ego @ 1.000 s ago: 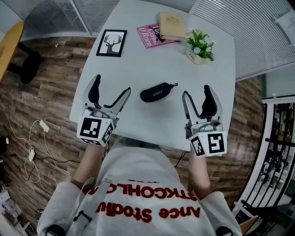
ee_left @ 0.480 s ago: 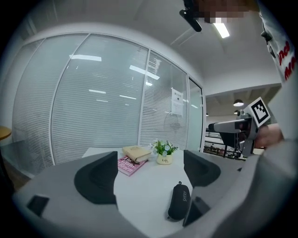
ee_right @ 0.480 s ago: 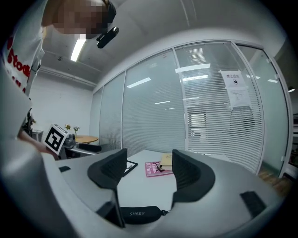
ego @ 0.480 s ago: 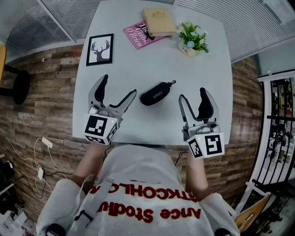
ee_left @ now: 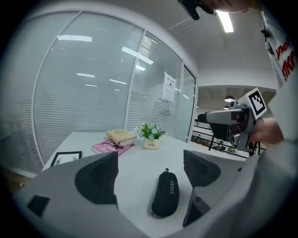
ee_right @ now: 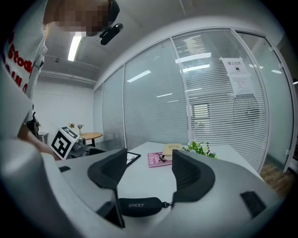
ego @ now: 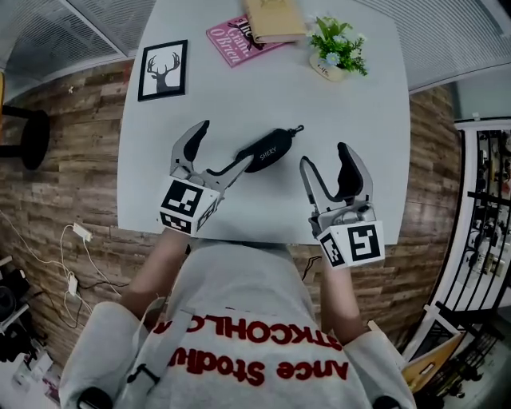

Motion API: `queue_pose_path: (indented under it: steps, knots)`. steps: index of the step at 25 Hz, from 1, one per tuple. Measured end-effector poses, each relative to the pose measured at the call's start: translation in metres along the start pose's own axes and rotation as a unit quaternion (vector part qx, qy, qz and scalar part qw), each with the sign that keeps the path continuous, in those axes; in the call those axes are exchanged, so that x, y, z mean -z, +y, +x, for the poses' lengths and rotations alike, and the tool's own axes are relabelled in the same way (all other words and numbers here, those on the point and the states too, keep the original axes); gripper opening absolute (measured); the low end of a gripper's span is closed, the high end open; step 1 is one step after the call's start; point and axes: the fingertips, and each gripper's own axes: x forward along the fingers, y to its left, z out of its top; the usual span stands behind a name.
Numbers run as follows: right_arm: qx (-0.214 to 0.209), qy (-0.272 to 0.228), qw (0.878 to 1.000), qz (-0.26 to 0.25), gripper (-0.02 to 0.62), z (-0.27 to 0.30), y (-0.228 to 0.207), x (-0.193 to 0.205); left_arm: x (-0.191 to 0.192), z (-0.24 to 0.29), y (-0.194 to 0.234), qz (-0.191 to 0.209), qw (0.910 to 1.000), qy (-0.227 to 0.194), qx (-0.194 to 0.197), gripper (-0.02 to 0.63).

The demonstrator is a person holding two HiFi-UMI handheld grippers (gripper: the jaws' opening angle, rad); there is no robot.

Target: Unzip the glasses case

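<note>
A black zipped glasses case (ego: 270,149) with white lettering lies on the white table (ego: 367,104), its zip pull at its right end. My left gripper (ego: 220,146) is open just left of the case, one finger touching or overlapping its near end. In the left gripper view the case (ee_left: 165,193) lies lengthwise between the open jaws, untouched. My right gripper (ego: 326,160) is open, to the right of the case and apart from it. In the right gripper view the case (ee_right: 139,207) lies crosswise beyond the jaws, its zip pull (ee_right: 167,203) pointing right.
At the table's far side lie a framed deer picture (ego: 162,69), a pink book (ego: 239,37) with a tan notebook (ego: 275,19) on it, and a small potted plant (ego: 337,49). Wooden floor surrounds the table. A black rack (ego: 487,208) stands at the right.
Both grippers have moved forward toward the case. The left one has come up against the case's near left end; the right one has closed in from the right. Both stay open.
</note>
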Motion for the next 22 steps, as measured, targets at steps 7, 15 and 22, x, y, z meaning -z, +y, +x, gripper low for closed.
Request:
queue_pose_path:
  steps: [7, 15, 22]
  knots:
    - [-0.010, 0.013, 1.000, 0.013, 0.291, 0.002, -0.016, 0.022, 0.035, 0.052, -0.028, -0.013, 0.9970, 0.057, 0.051, 0.414]
    - [-0.012, 0.029, 0.999, 0.019, 0.291, 0.002, -0.028, 0.043, 0.086, 0.088, -0.048, -0.002, 0.9836, 0.155, 0.092, 0.416]
    - [-0.007, 0.036, 0.999, 0.023, 0.291, -0.008, -0.037, 0.052, 0.128, 0.117, -0.070, 0.067, 0.9552, 0.255, 0.133, 0.416]
